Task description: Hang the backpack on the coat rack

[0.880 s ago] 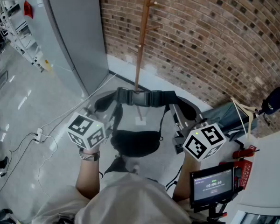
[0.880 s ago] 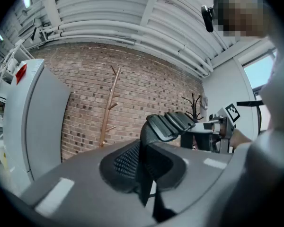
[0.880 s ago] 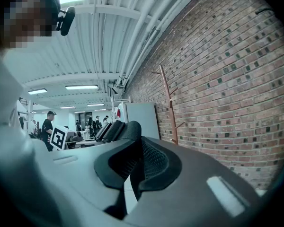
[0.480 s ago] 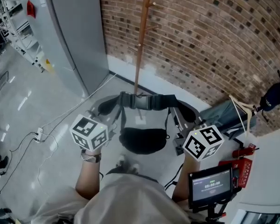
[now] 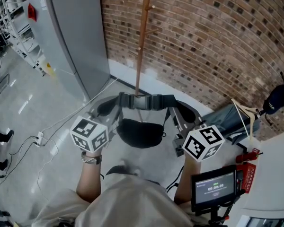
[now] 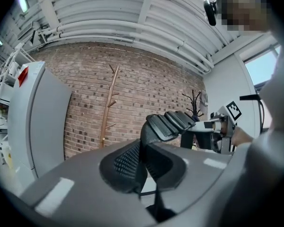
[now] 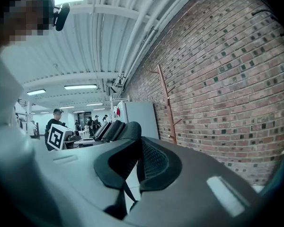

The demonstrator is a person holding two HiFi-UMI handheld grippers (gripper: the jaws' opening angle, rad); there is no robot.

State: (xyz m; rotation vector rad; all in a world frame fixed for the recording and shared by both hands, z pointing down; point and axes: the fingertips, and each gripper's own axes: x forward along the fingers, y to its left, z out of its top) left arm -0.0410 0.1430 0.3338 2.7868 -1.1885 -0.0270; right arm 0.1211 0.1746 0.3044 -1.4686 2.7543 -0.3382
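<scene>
Hanging between both hand-held grippers, the backpack (image 5: 139, 132) is held above the floor (image 5: 33, 103), near the foot of the coat rack (image 5: 142, 41) at the brick wall (image 5: 217, 41). The left hand-held gripper (image 6: 141, 171) is pressed together on the left strap (image 6: 125, 162). The right hand-held gripper (image 7: 138, 167) is pinched on the right strap (image 7: 154, 162). No peg of the coat rack is engaged by the backpack.

The left tongs (image 6: 141, 151) pinch a padded backpack strap (image 6: 168, 124); the coat rack (image 6: 109, 107) stands beyond.
</scene>
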